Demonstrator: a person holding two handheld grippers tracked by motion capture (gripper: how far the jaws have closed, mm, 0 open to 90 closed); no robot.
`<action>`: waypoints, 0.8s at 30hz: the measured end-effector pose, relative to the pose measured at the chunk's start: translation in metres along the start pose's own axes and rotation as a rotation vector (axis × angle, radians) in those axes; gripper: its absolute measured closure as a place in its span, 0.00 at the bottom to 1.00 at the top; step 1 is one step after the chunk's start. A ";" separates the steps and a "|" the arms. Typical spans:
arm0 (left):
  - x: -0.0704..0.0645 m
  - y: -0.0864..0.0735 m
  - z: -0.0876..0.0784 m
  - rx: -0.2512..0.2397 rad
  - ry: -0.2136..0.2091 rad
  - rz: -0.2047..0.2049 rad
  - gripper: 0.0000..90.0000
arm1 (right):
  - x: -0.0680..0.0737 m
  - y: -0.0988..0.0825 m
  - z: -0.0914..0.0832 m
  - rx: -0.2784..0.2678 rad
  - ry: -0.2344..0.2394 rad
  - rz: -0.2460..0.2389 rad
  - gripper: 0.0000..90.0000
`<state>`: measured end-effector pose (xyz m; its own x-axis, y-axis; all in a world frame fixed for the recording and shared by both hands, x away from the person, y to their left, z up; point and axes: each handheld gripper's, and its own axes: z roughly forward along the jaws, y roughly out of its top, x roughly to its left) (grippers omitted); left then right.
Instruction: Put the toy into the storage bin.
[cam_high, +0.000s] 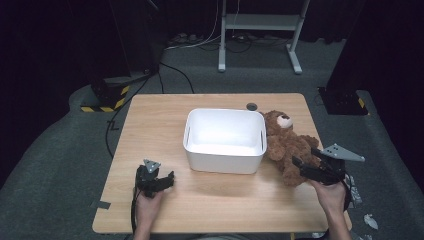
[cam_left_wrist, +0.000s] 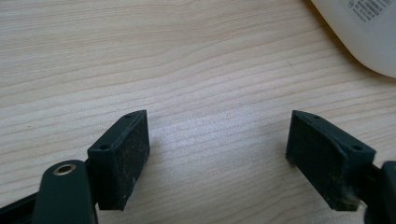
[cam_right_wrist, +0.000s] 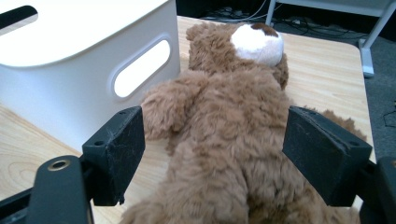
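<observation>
Right gripper (cam_right_wrist: 212, 156) jaws wide open, straddling the teddy bear (cam_right_wrist: 233, 140) at the body, nothing clamped yet; one pad sits beside the bear's arm, the other beside its far flank, plush between them but not squeezed. The bear lies on its back on the table (cam_right_wrist: 322, 70), just ahead of the fingers, head pointing away, its arm side next to the white bin (cam_right_wrist: 93, 70). Risks: closing here may catch only loose fur or the arm, so the bear slips or dangles on lift; the near pad is close to the bin wall, so a swing could knock the bin. Left gripper (cam_left_wrist: 217, 156) also wide open, empty, hovering over bare table, bin corner (cam_left_wrist: 364, 32) beyond its far finger, little hazard there.
</observation>
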<state>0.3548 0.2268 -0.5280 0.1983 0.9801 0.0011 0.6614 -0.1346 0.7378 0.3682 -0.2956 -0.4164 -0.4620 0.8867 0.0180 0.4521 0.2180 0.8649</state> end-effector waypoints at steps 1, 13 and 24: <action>0.000 0.000 0.000 0.000 0.000 -0.001 0.24 | 0.000 0.003 0.001 0.002 -0.002 -0.001 0.23; 0.000 0.000 0.000 0.004 -0.001 0.004 0.24 | 0.000 0.021 0.016 0.024 -0.011 -0.018 0.23; 0.000 0.000 0.000 0.005 -0.001 0.004 0.24 | -0.004 0.030 0.029 0.046 -0.006 -0.001 0.23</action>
<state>0.3546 0.2273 -0.5277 0.2014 0.9795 0.0037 0.6642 -0.1393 0.7344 0.4060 -0.2807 -0.4050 -0.4577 0.8890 0.0143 0.4865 0.2369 0.8410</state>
